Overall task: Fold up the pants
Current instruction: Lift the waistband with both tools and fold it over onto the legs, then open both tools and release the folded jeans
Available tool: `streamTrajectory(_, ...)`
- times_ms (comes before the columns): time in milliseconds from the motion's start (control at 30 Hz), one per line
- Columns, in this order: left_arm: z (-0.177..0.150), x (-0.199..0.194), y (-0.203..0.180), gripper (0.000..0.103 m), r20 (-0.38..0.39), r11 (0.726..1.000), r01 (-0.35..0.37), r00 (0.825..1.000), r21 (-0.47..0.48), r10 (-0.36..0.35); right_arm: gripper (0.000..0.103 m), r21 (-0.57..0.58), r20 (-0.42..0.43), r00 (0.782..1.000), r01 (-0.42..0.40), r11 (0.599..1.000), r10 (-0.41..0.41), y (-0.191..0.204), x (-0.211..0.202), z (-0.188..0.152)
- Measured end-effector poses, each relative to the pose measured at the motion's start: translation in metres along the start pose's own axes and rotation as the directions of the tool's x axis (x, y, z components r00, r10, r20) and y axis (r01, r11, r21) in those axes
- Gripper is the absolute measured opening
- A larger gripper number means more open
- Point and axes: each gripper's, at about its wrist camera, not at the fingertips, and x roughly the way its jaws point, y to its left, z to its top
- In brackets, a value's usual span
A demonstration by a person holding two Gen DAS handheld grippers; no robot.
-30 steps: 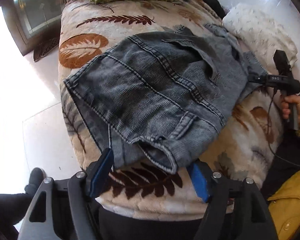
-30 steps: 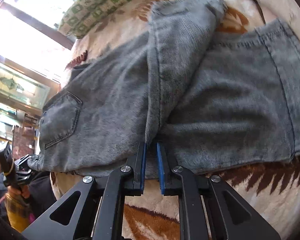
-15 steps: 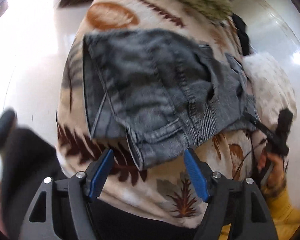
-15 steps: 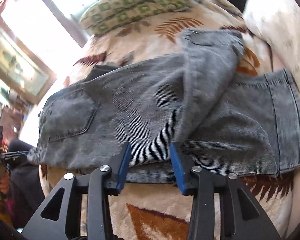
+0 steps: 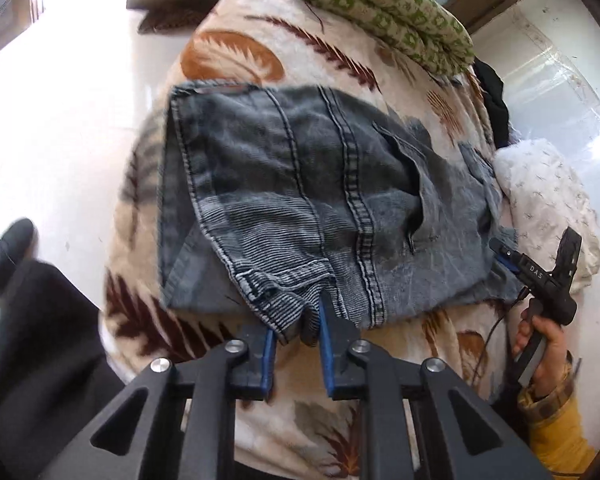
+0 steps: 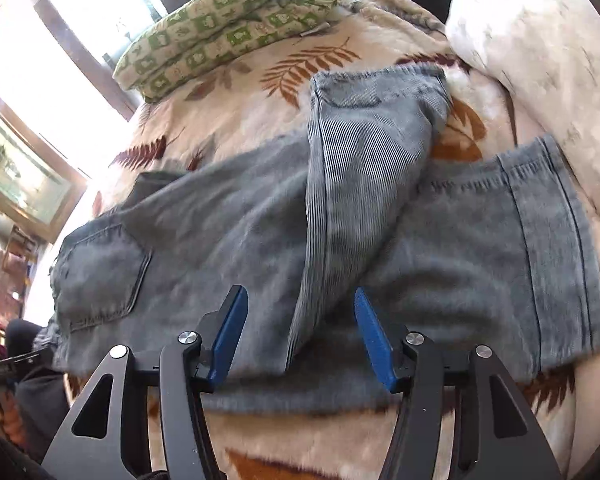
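- Pinching the grey corduroy pants [image 5: 300, 200] by a bunched hem, the left gripper [image 5: 298, 322] has just closed.
- Right gripper [image 6: 300, 320], just opening, straddles a fold without touching.

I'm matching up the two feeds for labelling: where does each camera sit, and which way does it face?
Left wrist: on the left gripper, angled down at the jeans' hem, which its jaws have just closed on; right gripper and hand show.
Right wrist: on the open right gripper, facing the jeans' fold.
Shared: jeans, leaf-print blanket, green pillow.
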Motion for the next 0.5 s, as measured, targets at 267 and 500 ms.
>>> streamTrajectory(267,0.011,-0.013,0.013,0.020,0.023,0.999,-0.043,0.999,0.019,0.043,0.009,-0.028,0.016,0.997,0.073,0.997,-0.073,0.001,-0.005,-0.005)
streamTrajectory(500,-0.004,0.020,0.009,0.021,-0.084,0.978,-0.181,0.978,0.103,0.189,0.008,0.069,-0.081,0.994,0.076,0.995,-0.071,-0.027,-0.005,-0.044)
